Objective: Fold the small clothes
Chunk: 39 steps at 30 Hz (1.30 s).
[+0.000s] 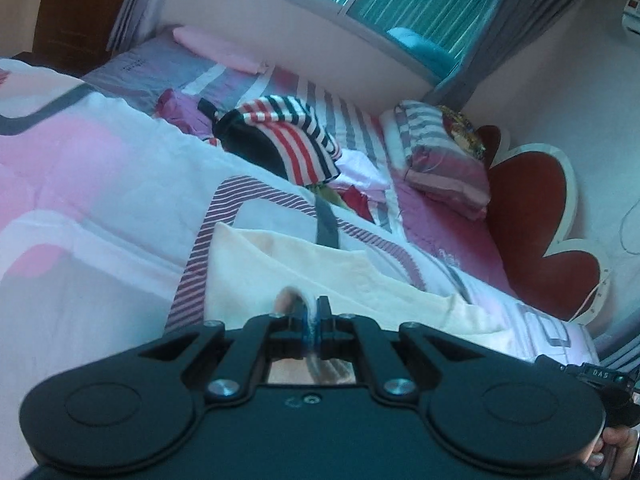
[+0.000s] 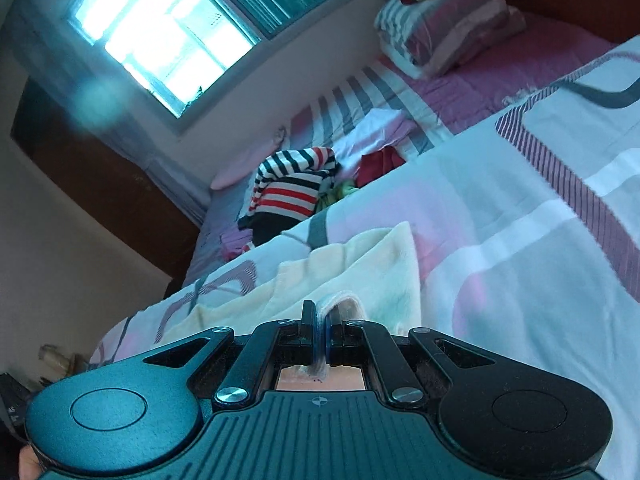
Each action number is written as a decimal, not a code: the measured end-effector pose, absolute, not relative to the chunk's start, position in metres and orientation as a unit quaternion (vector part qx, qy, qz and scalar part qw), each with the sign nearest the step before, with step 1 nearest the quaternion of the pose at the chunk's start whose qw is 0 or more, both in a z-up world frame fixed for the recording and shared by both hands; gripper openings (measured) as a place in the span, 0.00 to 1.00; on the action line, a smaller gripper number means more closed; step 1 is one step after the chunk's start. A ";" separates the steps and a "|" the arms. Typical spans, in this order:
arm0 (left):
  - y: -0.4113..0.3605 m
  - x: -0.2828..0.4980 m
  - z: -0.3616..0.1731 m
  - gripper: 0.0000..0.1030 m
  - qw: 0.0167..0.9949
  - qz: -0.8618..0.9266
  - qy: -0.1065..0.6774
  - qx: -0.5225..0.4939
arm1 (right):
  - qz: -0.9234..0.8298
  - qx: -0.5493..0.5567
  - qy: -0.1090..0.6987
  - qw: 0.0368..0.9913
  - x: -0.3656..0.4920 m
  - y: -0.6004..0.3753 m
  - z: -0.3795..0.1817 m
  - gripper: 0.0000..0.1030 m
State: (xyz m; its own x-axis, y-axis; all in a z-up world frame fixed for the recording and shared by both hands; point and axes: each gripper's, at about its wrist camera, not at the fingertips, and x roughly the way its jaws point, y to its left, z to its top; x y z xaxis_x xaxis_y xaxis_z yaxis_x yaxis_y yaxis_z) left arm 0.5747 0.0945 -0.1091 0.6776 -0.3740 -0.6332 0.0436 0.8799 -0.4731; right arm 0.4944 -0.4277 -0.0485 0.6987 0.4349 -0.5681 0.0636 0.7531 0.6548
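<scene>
Cream cloth (image 1: 304,272) lies on the quilt (image 1: 100,184) in the left wrist view, its near hem clamped in the left gripper (image 1: 314,314), jaws together on it. Beyond sit a striped garment (image 1: 292,140) heaped on other clothes, a pillow (image 1: 444,160) and a red headboard (image 1: 532,216).

Right wrist view: the right gripper (image 2: 322,320) pinches another edge of the cream cloth (image 2: 360,272), jaws together. Striped garment (image 2: 292,184) and pillow (image 2: 444,28) lie farther up the bed, below a window (image 2: 160,36).
</scene>
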 end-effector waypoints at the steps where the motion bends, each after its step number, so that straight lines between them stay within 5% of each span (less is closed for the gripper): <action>1: 0.094 0.581 -0.113 0.02 0.889 -0.119 0.384 -0.219 | 0.108 0.338 0.374 0.857 0.500 -0.429 -0.051 0.02; 3: 0.094 0.592 -0.121 0.04 0.888 -0.129 0.378 -0.227 | 0.110 0.348 0.374 0.853 0.515 -0.433 -0.062 0.03; 4: 0.094 0.594 -0.122 0.15 0.889 -0.135 0.369 -0.235 | 0.116 0.346 0.364 0.857 0.519 -0.433 -0.064 0.03; 5: 0.098 0.594 -0.125 0.42 0.889 -0.141 0.354 -0.254 | 0.118 0.338 0.353 0.865 0.519 -0.431 -0.062 0.04; 6: 0.100 0.595 -0.126 0.54 0.889 -0.144 0.344 -0.265 | 0.112 0.323 0.351 0.872 0.522 -0.430 -0.062 0.10; 7: 0.101 0.592 -0.127 0.62 0.895 -0.143 0.330 -0.265 | 0.105 0.309 0.350 0.878 0.524 -0.428 -0.061 0.39; 8: 0.100 0.593 -0.125 0.60 0.899 -0.144 0.327 -0.254 | 0.099 0.296 0.337 0.888 0.521 -0.427 -0.059 0.61; 12: 0.097 0.598 -0.122 0.60 0.907 -0.154 0.326 -0.219 | 0.110 0.271 0.310 0.905 0.512 -0.427 -0.057 0.61; 18: 0.073 0.617 -0.125 0.45 0.907 -0.156 0.376 -0.105 | 0.132 0.192 0.343 0.910 0.528 -0.407 -0.066 0.49; 22: 0.056 0.618 -0.133 0.37 0.909 -0.151 0.387 -0.038 | 0.139 0.122 0.377 0.907 0.542 -0.381 -0.084 0.20; 24: 0.051 0.615 -0.134 0.21 0.912 -0.147 0.383 -0.021 | 0.139 0.095 0.381 0.909 0.542 -0.373 -0.090 0.06; 25: 0.051 0.613 -0.134 0.03 0.916 -0.141 0.376 -0.018 | 0.140 0.088 0.378 0.911 0.542 -0.371 -0.092 0.04; 32: 0.062 0.580 -0.114 0.02 0.957 -0.114 0.260 -0.055 | 0.123 0.102 0.294 0.942 0.523 -0.386 -0.075 0.02; 39: 0.036 0.609 -0.141 0.05 0.939 -0.058 0.337 0.010 | 0.098 0.100 0.360 0.922 0.544 -0.383 -0.107 0.02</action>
State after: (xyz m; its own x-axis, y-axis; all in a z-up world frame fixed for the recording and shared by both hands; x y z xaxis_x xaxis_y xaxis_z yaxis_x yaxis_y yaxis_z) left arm 0.6095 0.0358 -0.1408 0.7655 -0.1034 -0.6351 0.1163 0.9930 -0.0214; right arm 0.5435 -0.3828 -0.1074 0.7210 0.2531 -0.6451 -0.1096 0.9608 0.2546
